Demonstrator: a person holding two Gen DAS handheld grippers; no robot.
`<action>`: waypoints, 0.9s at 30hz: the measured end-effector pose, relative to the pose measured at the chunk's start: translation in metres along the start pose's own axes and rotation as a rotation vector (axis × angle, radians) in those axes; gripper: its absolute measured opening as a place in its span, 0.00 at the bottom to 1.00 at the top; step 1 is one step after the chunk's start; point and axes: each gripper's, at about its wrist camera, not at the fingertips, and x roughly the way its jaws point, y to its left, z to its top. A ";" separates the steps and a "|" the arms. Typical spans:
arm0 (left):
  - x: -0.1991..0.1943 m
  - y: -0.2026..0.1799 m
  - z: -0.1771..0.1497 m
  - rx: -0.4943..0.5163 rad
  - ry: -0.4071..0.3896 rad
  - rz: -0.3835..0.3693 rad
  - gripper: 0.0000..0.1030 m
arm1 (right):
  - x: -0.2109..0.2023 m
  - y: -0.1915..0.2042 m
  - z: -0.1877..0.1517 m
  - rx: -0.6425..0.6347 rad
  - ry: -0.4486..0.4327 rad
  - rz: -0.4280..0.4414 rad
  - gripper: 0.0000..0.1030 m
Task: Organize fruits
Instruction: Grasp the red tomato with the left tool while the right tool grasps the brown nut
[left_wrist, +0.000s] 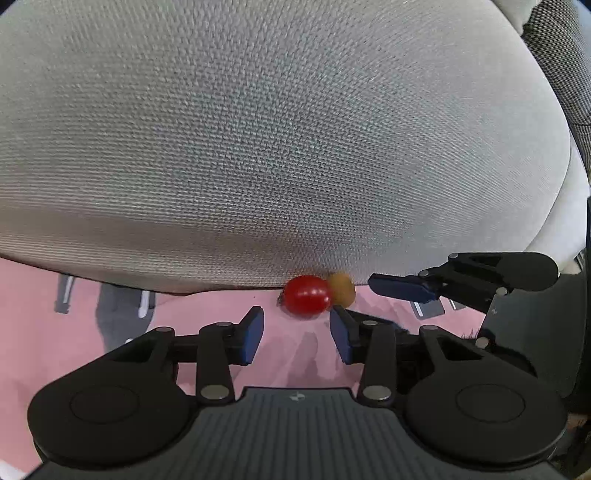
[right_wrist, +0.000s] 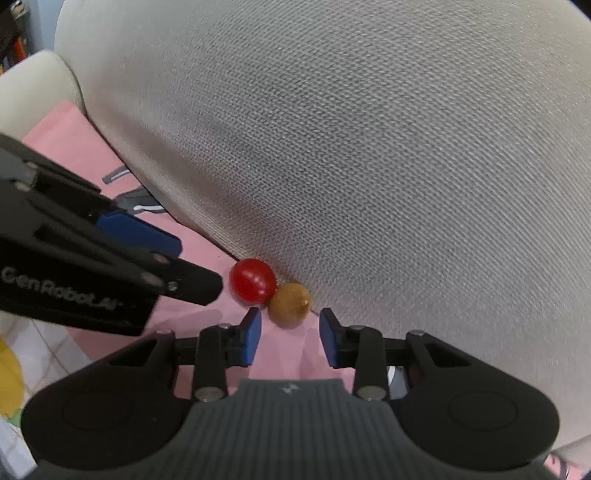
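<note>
A glossy red tomato (left_wrist: 307, 295) and a dull, round brown fruit (right_wrist: 289, 305) touch each other against the coarse-woven grey cushion (left_wrist: 258, 147), on pink cloth (left_wrist: 110, 350). Both left tongs (left_wrist: 297, 334) and right tongs (right_wrist: 290, 336) stand narrowly apart just short of the cushion, gripping nothing; the brown fruit blurs in the left view.

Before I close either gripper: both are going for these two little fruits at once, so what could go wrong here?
1. The red tomato and the brown fruit touch, so closing on one may nudge the other away.
2. Both lie against the grey cushion; a finger could snag the fabric or push a fruit underneath.
3. The left gripper and right gripper work close together and might collide.
</note>
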 end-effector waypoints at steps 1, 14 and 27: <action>0.003 0.000 0.001 0.002 0.004 -0.002 0.46 | 0.002 0.000 0.000 -0.005 0.003 0.001 0.31; 0.026 0.003 -0.001 -0.022 0.010 -0.026 0.45 | 0.025 0.012 0.007 -0.022 0.024 -0.014 0.26; 0.034 -0.014 -0.020 -0.006 0.012 -0.017 0.46 | 0.015 0.014 -0.006 0.026 0.065 -0.033 0.24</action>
